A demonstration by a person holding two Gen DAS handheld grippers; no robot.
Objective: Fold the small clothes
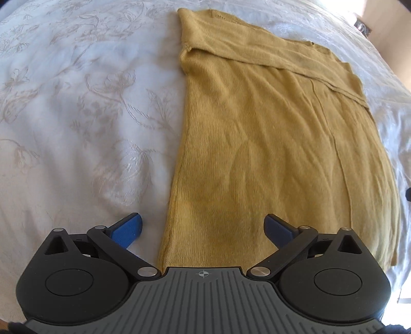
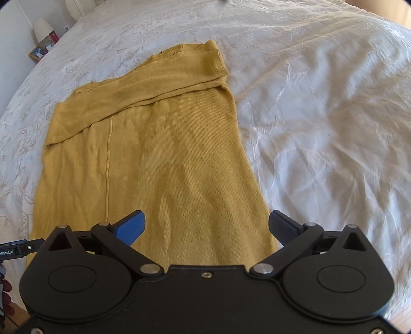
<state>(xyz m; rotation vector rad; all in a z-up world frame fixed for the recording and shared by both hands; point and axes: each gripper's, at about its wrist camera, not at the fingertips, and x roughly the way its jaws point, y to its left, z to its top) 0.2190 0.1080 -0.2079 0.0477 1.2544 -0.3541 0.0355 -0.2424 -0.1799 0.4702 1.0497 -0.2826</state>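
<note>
The mustard sweater (image 1: pixel 269 144) lies narrowed, sleeves folded across its far end (lengthwise folding remains). Left gripper (image 1: pixel 204 227) and right gripper (image 2: pixel 206 224) straddle the sweater's near corners, jaws wide, empty.

- A white bedspread (image 2: pixel 321 108) with a pale floral embroidered pattern fills nearly the whole of both views, rumpled toward 3 o'clock in the right wrist view.
- At 10 o'clock in that view stand a small lamp (image 2: pixel 41 28) with a white shade and a framed picture (image 2: pixel 38 52), against a light wall (image 2: pixel 18 20).
- Sunlight brightens the bedspread toward 1 o'clock.
- A strip of wooden floor (image 2: pixel 14 319) shows at 8 o'clock.
</note>
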